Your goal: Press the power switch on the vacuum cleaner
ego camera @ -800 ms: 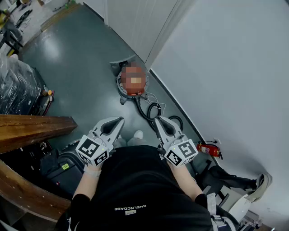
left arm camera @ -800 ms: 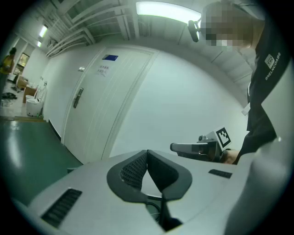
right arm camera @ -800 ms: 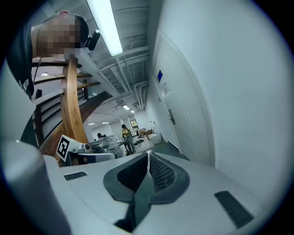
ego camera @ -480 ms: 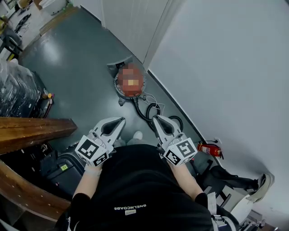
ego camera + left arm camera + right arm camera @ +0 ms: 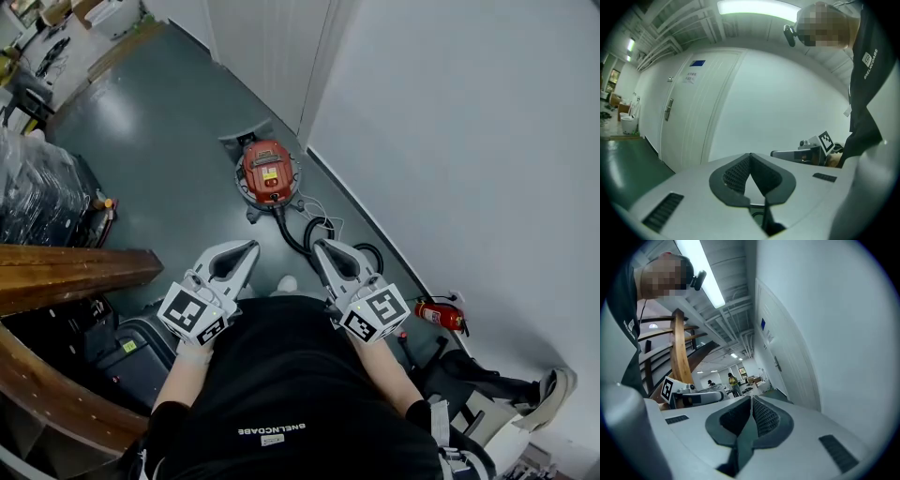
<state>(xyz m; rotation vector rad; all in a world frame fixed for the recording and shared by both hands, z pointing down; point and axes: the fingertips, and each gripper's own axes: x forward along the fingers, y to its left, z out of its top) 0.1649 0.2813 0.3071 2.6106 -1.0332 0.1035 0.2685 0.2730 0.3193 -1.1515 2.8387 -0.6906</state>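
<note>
On floor (image 5: 169,141), one vacuum cleaner (image 5: 269,173)

- A white panelled door (image 5: 267,52) stood shut in the plain white wall (image 5: 469,141), its metal handle (image 5: 668,108) showing in the left gripper view.
- A small red fire extinguisher (image 5: 437,314) sat on the grey-green floor (image 5: 159,122), near the wall's foot.
- A curved brown wooden rail (image 5: 70,269) crossed the left side.
- A bundle wrapped in black plastic film (image 5: 37,192) stood beyond it.
- A long ceiling strip light (image 5: 701,275) glowed overhead.

black shirt (image 5: 281,375), white print, perhaps "BNELNCOABE"
</note>
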